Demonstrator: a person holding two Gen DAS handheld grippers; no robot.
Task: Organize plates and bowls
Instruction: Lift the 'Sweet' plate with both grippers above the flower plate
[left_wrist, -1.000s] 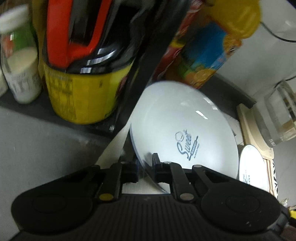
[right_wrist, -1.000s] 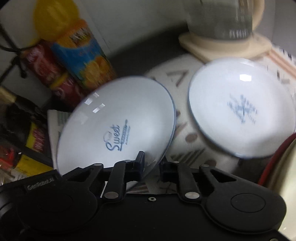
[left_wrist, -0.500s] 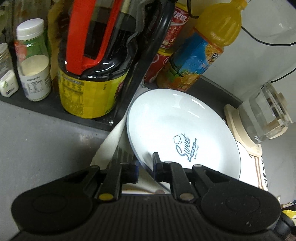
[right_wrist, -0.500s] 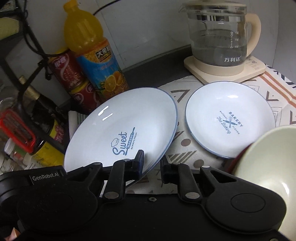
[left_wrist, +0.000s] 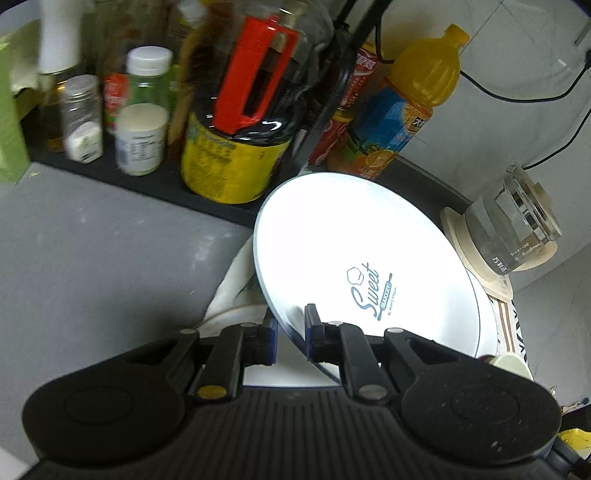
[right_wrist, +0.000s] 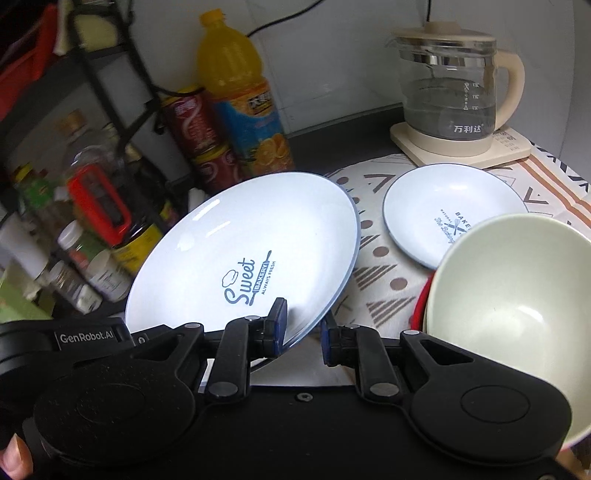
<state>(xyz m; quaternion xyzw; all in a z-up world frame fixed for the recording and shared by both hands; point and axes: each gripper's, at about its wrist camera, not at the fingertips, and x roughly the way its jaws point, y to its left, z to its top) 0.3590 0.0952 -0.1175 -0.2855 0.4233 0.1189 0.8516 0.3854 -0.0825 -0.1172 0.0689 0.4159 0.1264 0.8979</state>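
I have the large white round plate with the blue "Sweet Bakery" print (left_wrist: 354, 258) (right_wrist: 243, 258) lifted and tilted off the worktop (left_wrist: 92, 251), its near edge pinched between the closed-in fingers of my left claw (left_wrist: 290, 334). My right claw (right_wrist: 302, 332) sits at the same plate's near rim from the other side; one pad lies against the plate's face and the other stands slightly off the rim, so I cannot tell whether it grips. To the right, a smaller white plate with a blue rim and a "Bakery" print (right_wrist: 448, 210) lies flat on the patterned cloth mat (right_wrist: 384, 280). Near right, a pale green bowl (right_wrist: 517, 310) sits tilted close to my right claw. Far right stands a glass kettle with a cream handle (right_wrist: 454, 99) on its cream base. Behind the plate, an orange juice bottle (left_wrist: 399, 122) (right_wrist: 240, 96) and red cans (right_wrist: 199, 140). Left, a black rack shelf (left_wrist: 122, 177) holds jars and a dark sauce jug with a red handle (left_wrist: 243, 110).
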